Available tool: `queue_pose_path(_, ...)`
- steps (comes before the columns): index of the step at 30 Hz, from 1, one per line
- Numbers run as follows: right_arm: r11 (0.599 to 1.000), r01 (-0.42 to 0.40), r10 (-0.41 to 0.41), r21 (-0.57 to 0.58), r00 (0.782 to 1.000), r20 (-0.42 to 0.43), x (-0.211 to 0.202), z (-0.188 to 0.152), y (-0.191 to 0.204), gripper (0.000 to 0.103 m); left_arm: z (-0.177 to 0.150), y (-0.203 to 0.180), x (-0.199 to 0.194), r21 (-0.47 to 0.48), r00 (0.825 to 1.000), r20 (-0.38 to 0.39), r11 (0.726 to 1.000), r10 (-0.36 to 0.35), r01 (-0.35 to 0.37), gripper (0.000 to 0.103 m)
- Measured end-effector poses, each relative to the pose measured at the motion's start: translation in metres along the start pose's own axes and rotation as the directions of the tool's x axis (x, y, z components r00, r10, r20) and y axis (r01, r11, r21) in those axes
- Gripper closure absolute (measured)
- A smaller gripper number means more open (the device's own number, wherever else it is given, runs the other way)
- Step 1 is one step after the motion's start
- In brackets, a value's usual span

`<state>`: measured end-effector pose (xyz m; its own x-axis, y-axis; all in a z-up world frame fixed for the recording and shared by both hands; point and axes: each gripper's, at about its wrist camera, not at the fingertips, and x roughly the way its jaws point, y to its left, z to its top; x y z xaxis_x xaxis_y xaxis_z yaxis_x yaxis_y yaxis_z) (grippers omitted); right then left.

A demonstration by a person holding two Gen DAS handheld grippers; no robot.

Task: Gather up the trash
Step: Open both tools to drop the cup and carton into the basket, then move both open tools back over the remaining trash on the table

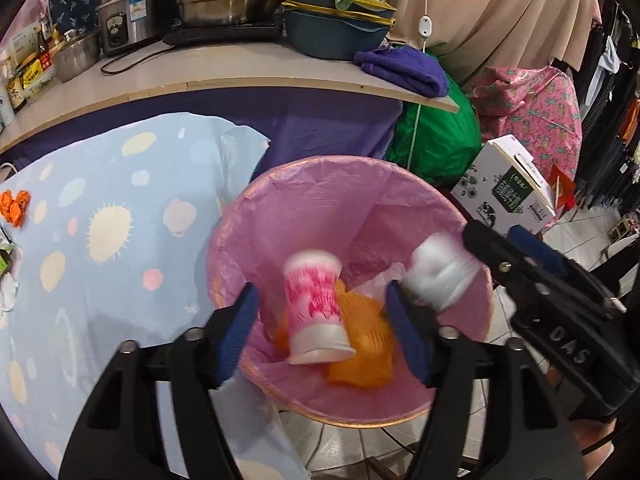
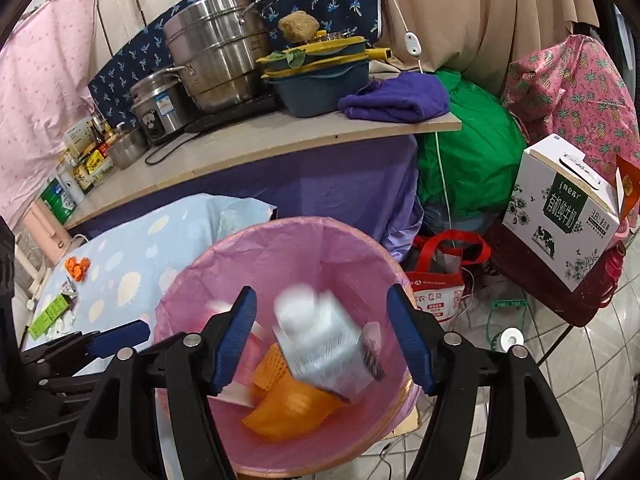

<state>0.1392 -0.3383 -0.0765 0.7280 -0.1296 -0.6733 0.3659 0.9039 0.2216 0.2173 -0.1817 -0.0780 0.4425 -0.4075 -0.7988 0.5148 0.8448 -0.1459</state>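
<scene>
A bin with a pink liner point(image 1: 360, 164) point(image 2: 280, 224) stands below both grippers, with orange foam netting point(image 1: 364, 344) point(image 2: 292, 404) at its bottom. My left gripper point(image 1: 320, 292) is open over the bin; a pink-and-white paper cup point(image 1: 316, 308) shows blurred between its jaws, touching neither pad. My right gripper point(image 2: 320, 292) is open too, with a blurred white and grey carton point(image 2: 324, 344) loose between its jaws above the netting. In the left wrist view the right gripper point(image 1: 500, 240) reaches in from the right beside that white carton point(image 1: 436, 276).
A table under a light blue spotted cloth point(image 1: 100, 220) lies left of the bin, with orange scraps point(image 2: 78, 268) and a green carton point(image 2: 50, 312) on it. A shelf with steel pots point(image 2: 220, 48) stands behind. A milk box point(image 2: 560, 216), a red bag point(image 2: 440, 268) and a small bottle point(image 2: 510, 338) crowd the right.
</scene>
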Motion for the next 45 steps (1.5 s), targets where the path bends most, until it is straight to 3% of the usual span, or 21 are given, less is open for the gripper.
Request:
queue_pose_path(8, 1.0, -0.017, 0.018, -0.021, 0.999, 0.044, -0.02, 0.005, 0.012, 0.033, 0.0, 0.016, -0.017, -0.025, 0.999, 0.041, 0.999, 0.033, -0.032, 0.031)
queue_pose_path(16, 0.996, -0.056, 0.06, -0.062, 0.997, 0.049, -0.034, 0.001, 0.043, 0.033, -0.008, 0.04, -0.041, -0.052, 0.99, 0.078, 0.992, 0.119, -0.115, 0.025)
queue_pose_path(27, 0.977, -0.155, 0.158, -0.146, 0.988, 0.004, -0.034, -0.017, 0.116, 0.033, -0.037, 0.117, -0.079, -0.173, 0.967, 0.07, 0.958, 0.244, -0.229, 0.023)
queue_pose_path(32, 0.961, -0.205, 0.202, -0.186, 0.979, -0.037, -0.027, -0.028, 0.158, 0.033, -0.059, 0.177, -0.097, -0.272, 0.949, 0.043, 0.918, 0.311, -0.289, 0.021)
queue_pose_path(35, 0.951, -0.234, 0.226, -0.204, 0.972, -0.061, -0.023, -0.036, 0.182, 0.033, -0.072, 0.217, -0.109, -0.322, 0.93, 0.021, 0.883, 0.367, -0.341, 0.02)
queue_pose_path(41, 0.928, -0.283, 0.264, -0.243, 0.958, -0.109, -0.011, -0.051, 0.23, 0.033, -0.1, 0.303, -0.139, -0.467, 0.903, -0.025, 0.794, 0.428, -0.389, 0.018)
queue_pose_path(45, 0.914, -0.307, 0.279, -0.266, 0.95, -0.139, -0.003, -0.063, 0.257, 0.033, -0.108, 0.356, -0.153, -0.553, 0.898, -0.046, 0.738, 0.438, -0.388, 0.018)
